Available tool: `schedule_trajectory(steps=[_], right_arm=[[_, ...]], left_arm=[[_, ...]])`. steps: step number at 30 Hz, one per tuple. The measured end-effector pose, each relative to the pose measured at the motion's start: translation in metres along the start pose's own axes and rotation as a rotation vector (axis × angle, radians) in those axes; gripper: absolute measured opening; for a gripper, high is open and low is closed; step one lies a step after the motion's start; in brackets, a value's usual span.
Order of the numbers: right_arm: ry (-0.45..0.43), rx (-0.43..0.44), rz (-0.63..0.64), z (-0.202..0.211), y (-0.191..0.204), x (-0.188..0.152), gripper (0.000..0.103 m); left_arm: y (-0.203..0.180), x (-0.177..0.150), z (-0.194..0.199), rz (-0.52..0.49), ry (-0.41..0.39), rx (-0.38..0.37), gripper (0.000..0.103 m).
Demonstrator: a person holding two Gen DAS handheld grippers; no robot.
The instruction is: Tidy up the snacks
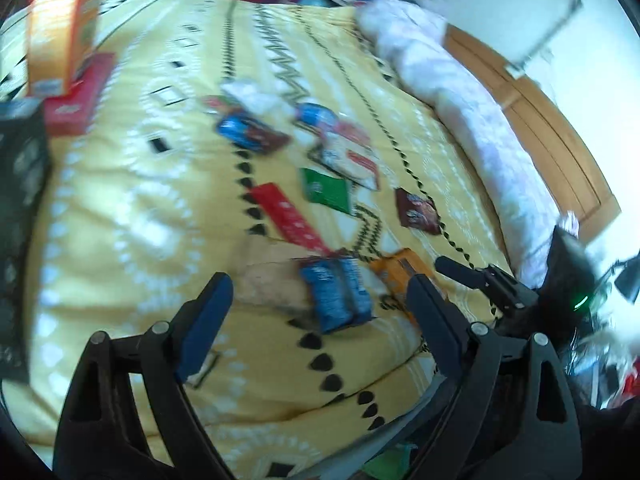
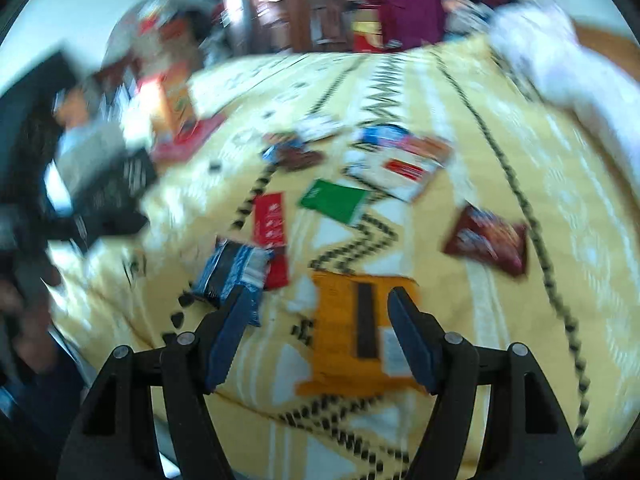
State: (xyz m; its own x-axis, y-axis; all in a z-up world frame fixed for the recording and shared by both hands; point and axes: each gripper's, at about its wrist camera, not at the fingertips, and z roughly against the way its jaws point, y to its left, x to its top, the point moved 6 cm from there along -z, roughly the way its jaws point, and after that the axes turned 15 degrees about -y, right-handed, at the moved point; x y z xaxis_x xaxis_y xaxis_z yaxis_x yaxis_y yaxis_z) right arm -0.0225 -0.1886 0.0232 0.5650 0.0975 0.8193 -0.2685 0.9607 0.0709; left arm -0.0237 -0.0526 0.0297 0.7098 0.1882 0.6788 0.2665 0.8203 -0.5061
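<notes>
Several snack packets lie scattered on a yellow patterned bedspread (image 1: 120,200). A blue packet (image 1: 336,296) lies just ahead of my open, empty left gripper (image 1: 320,300). An orange packet (image 2: 356,328) lies between the fingers of my open right gripper (image 2: 320,312), below them; it also shows in the left wrist view (image 1: 396,272). A red bar (image 1: 288,216), a green packet (image 1: 326,190) and a dark red packet (image 1: 416,210) lie further out. In the right wrist view the blue packet (image 2: 232,268), red bar (image 2: 270,220), green packet (image 2: 334,200) and dark red packet (image 2: 488,242) show. Both views are blurred.
An orange box (image 1: 60,32) stands on a red box (image 1: 80,96) at the far left, next to a black box (image 1: 20,200). A white-pink rolled quilt (image 1: 460,100) runs along the right, against a wooden bed frame (image 1: 540,128). The other gripper (image 1: 500,288) shows at right.
</notes>
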Motion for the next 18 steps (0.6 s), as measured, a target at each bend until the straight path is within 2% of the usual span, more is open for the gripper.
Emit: schedule_trajectory(steps=[2, 3, 5, 6, 8, 9, 11, 14, 18], right_arm=[[0.049, -0.079, 0.155, -0.028, 0.009, -0.008, 0.073], [0.077, -0.110, 0.191, -0.040, 0.010, -0.013, 0.072], [0.095, -0.134, 0.238, -0.051, 0.012, -0.015, 0.072], [0.097, -0.117, 0.248, -0.053, 0.019, -0.012, 0.071], [0.087, 0.000, 0.211, -0.048, 0.039, -0.007, 0.071], [0.083, 0.015, 0.187, -0.042, 0.041, -0.006, 0.071], [0.054, -0.029, 0.155, -0.027, 0.032, 0.000, 0.073], [0.037, -0.055, 0.034, 0.000, 0.002, -0.002, 0.080], [0.055, -0.076, -0.056, 0.027, -0.031, -0.022, 0.081]], left_arm=[[0.001, -0.001, 0.003, 0.001, 0.003, 0.008, 0.089], [0.001, -0.002, 0.006, -0.002, 0.005, 0.007, 0.089], [-0.005, -0.005, 0.008, -0.017, 0.008, 0.006, 0.089], [-0.007, -0.007, 0.006, -0.036, 0.015, 0.011, 0.089], [-0.007, -0.009, 0.002, -0.062, 0.030, 0.017, 0.089], [-0.010, -0.012, -0.004, -0.073, 0.039, 0.017, 0.089], [-0.019, -0.016, -0.010, -0.119, 0.050, 0.000, 0.090], [-0.031, -0.026, -0.021, -0.228, 0.076, -0.020, 0.090], [-0.029, -0.030, -0.019, -0.280, 0.071, -0.030, 0.090]])
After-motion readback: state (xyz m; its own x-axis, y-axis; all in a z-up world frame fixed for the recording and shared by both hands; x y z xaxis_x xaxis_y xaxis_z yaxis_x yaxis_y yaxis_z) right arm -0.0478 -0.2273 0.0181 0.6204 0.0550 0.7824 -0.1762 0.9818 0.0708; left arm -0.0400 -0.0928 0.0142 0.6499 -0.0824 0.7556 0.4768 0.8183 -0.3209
